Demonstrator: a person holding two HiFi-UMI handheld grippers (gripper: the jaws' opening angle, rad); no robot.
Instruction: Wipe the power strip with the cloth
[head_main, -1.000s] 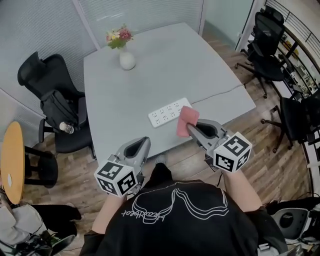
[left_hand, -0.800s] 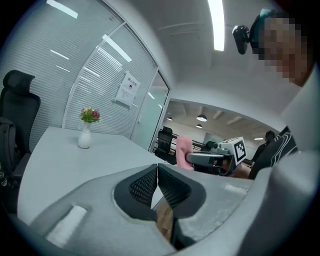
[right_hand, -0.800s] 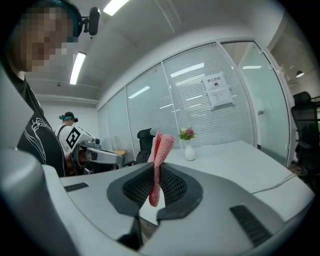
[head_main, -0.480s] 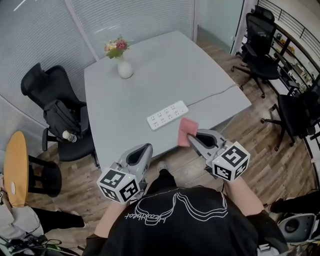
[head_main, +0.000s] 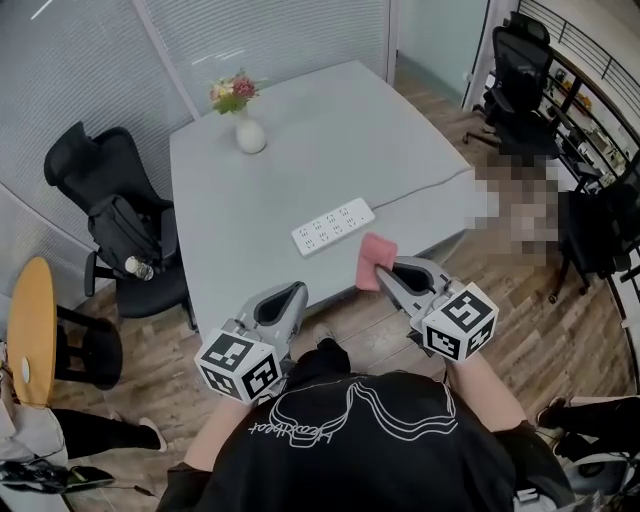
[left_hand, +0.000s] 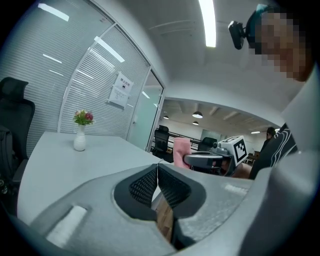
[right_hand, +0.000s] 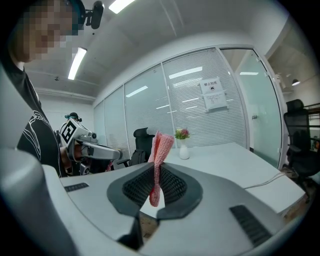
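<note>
the wiping has not begun; this reads as the approach step, with the cloth in hand and the strip not yet touched. the right hand-held gripper (head_main: 385, 272) is clamped on a small pink knitted cloth (head_main: 375, 260), which stands up out of the closed jaws as a folded flap, most of it free above the pads and a short end hanging below. it hovers at the near edge of the grey table (head_main: 300, 130), off the surface. the long white power strip (head_main: 333, 226) lies flat on the table just beyond the cloth and a little to its left, set at a slant, with its thin white cable (head_main: 430, 187) running off toward the right edge. cloth and strip are near but apart. the left hand-held gripper (head_main: 288, 298) has its jaws pressed together with nothing between them and hangs off the near table edge, close to the person's body. the next move, as i judge it, calls for carrying the right hand-held gripper forward and down, tipping it so the free flap lies on the strip's top face, then drawing it along the length. the strip looks light and could slide under the rub, so the left hand-held gripper may need to steady one end.
</note>
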